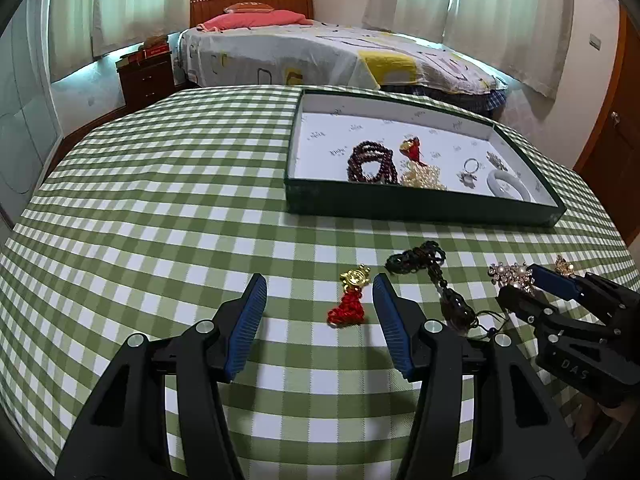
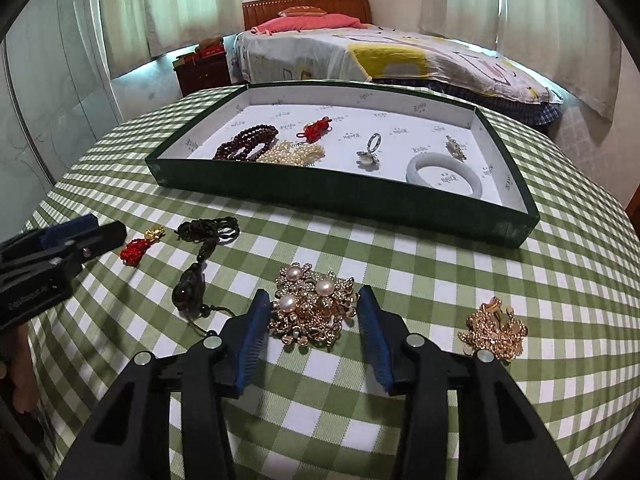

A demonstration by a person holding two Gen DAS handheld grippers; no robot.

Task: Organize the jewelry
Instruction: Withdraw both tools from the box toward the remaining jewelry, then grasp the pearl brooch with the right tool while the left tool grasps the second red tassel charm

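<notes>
A dark green tray (image 1: 420, 204) (image 2: 320, 196) with a white lining holds dark red beads (image 1: 370, 162), a red-and-gold charm, pearls (image 2: 294, 152), a ring, a brooch and a white bangle (image 2: 442, 174). On the checked cloth lie a red-and-gold charm (image 1: 348, 300) (image 2: 140, 246), a dark cord pendant (image 1: 436, 276) (image 2: 196, 268), a pearl brooch (image 1: 512, 276) (image 2: 316, 308) and a small gold brooch (image 2: 494, 332). My left gripper (image 1: 320, 284) is open around the red charm. My right gripper (image 2: 312, 296) is open around the pearl brooch.
The table has a green-and-white checked cloth (image 1: 160, 200). A bed (image 1: 320, 52) stands behind it, with a dark wooden nightstand (image 1: 146, 76) to its left and curtained windows. A wooden door (image 1: 612, 140) is at the right.
</notes>
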